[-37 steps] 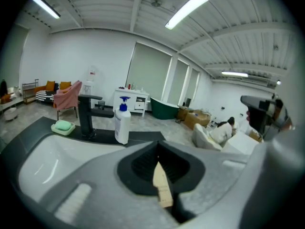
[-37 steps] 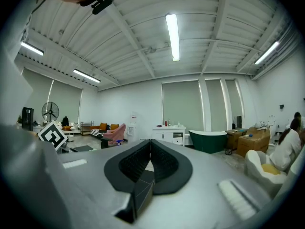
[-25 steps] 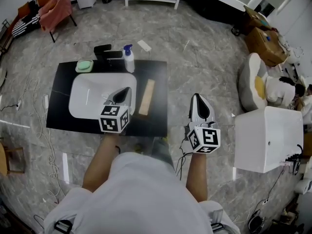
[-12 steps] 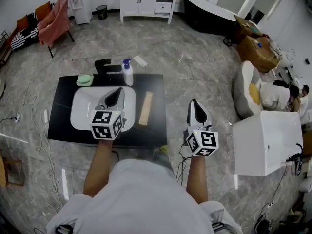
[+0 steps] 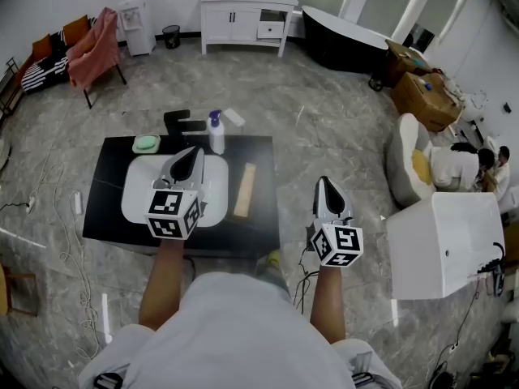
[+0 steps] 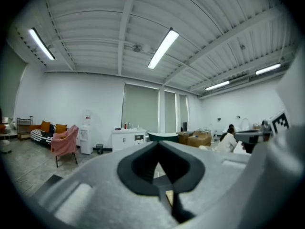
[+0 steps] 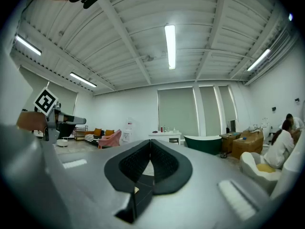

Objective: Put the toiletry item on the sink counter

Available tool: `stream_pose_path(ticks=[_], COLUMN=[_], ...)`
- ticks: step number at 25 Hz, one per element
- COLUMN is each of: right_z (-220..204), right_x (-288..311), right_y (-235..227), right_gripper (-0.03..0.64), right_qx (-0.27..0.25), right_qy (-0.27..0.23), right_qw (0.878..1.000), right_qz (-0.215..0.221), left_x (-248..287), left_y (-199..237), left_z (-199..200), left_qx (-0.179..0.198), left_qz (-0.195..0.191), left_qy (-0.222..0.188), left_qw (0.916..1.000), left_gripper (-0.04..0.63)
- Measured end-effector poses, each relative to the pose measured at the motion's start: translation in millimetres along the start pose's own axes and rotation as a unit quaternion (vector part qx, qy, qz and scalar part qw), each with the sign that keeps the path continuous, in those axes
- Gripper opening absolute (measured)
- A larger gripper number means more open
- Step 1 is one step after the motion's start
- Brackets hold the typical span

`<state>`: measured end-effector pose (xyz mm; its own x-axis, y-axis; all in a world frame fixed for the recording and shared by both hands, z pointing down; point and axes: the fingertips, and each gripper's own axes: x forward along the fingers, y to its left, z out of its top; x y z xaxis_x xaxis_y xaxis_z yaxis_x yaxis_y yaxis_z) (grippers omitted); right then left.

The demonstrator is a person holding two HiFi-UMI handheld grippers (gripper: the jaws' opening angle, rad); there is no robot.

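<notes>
A black sink counter [image 5: 259,156] holds a white basin [image 5: 138,193]. At its back edge stand a white spray bottle with a blue head [image 5: 216,134], a green soap dish [image 5: 147,143] and a black faucet [image 5: 182,121]. A long pale wooden piece [image 5: 245,190] lies to the right of the basin. My left gripper [image 5: 195,152] hovers over the basin, shut and holding nothing. My right gripper [image 5: 325,182] is off the counter's right side above the floor, also shut and holding nothing. Both gripper views look level across the room, past the left gripper [image 6: 158,143] and the right gripper [image 7: 150,141].
A white box-like unit [image 5: 446,229] stands close on the right. Farther off are a white cabinet [image 5: 247,10], a black bathtub [image 5: 345,31], cardboard boxes [image 5: 426,91], a chair with pink cloth [image 5: 91,37] and seated people at the right. Cables lie on the floor at the left.
The head view has tilted up, showing more of the room. My left gripper has shifted slightly left and back over the basin. The right gripper has barely moved.
</notes>
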<state>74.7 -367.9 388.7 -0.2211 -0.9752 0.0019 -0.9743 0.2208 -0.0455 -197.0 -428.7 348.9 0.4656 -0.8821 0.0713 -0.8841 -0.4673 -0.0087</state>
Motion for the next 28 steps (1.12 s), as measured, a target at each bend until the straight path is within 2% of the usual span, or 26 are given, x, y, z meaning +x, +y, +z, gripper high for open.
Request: stream_pose_path(ticks=[12,28], right_z=[1.4,4.4], right_x=[-8.7,2.0], right_y=[6.4,-2.6], right_gripper=[0.003,0.003], right_qx=[-0.003,-0.004], right_qy=[-0.003,-0.005], right_qw=[1.000,1.000], right_qz=[-0.005,-0.002], left_x=[-15.1,-6.7], left_y=[6.3,13.0], left_z=[13.9,9.9], left_qx=[-0.010,-0.012], left_qz=[-0.001,0.003], left_qy=[-0.029,-0.027], left_qw=[0.9995,0.9995], left_gripper=[-0.003,-0.003])
